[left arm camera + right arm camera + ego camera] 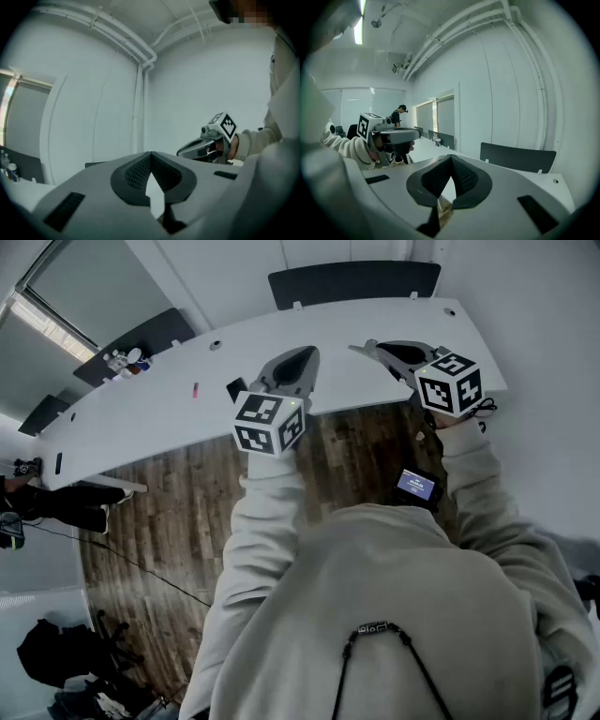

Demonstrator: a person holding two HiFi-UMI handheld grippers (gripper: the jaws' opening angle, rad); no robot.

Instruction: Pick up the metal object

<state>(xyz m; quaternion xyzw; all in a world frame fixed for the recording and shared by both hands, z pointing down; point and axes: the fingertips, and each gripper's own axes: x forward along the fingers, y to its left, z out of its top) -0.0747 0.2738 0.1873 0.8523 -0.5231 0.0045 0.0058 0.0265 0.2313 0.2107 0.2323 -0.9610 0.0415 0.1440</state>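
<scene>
White curved bench fills the top of the head view, mostly bare. Wood-plank floor lies on its near side. A dark chair back stands behind its far edge.

Beige sleeves run up to both tools. The left hand-held gripper is level over the bench's near edge, jaw tips meeting, nothing between them. The right hand-held gripper is beside it but apart, tipped slightly down, jaws fully together, also empty. The left marker cube and right marker cube sit at their rear ends.

A bottle cluster stands at the bench's far left end. A small black item is on the bench just beside the left tool. A small pink item lies further left.

Metal object: cannot tell which small item it is, as all are too small to read. Neither tool holds it.
</scene>
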